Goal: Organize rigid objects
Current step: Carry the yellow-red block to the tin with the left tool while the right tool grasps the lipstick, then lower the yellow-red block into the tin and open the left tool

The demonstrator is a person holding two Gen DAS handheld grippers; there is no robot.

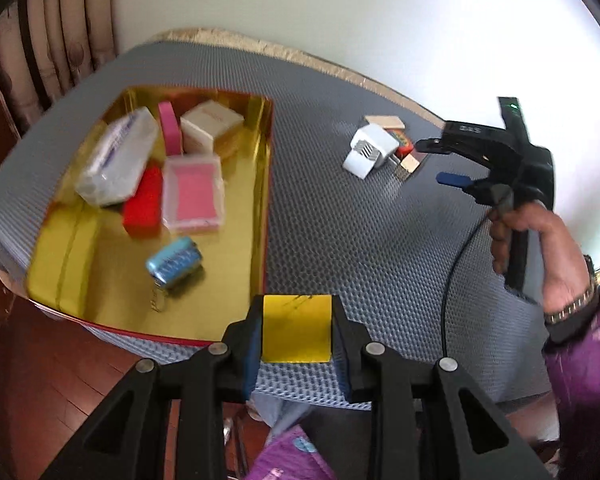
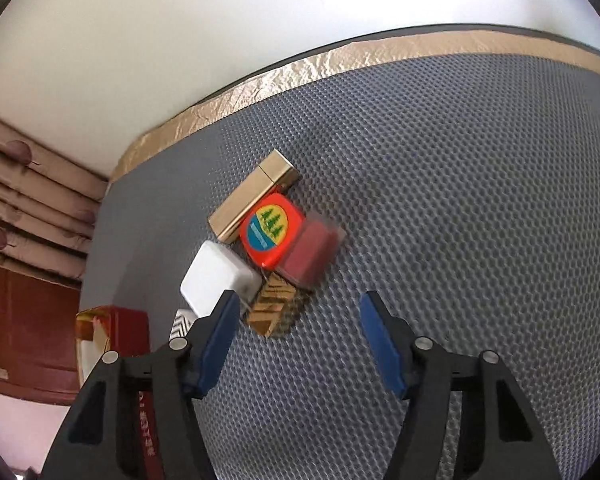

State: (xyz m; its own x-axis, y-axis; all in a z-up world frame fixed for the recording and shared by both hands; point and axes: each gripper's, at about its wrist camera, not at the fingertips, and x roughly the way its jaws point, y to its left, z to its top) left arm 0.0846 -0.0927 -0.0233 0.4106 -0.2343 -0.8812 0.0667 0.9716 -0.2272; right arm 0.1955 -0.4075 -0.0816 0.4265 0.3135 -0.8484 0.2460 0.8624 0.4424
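Hovering over the pile [image 2: 268, 240] on the grey mat [image 2: 460, 200], the right gripper [image 2: 296, 344] has its jaws spread wide and nothing between them. Trouble could start right here: the pieces are packed touching, so closing on one may shove or drag a neighbour, and the left finger sits just beside the white block [image 2: 216, 276]. The left gripper [image 1: 297, 328] is clamped on a small yellow box [image 1: 297, 328], near the corner of the gold tray [image 1: 260, 200]; a loose squeeze could drop it short of the rim. In the pile: a slim gold box [image 2: 252, 196], an orange tin [image 2: 272, 230] with green trees, a blurred maroon case [image 2: 312, 256], and a striped brown piece [image 2: 272, 308]. The tray already holds several boxes.
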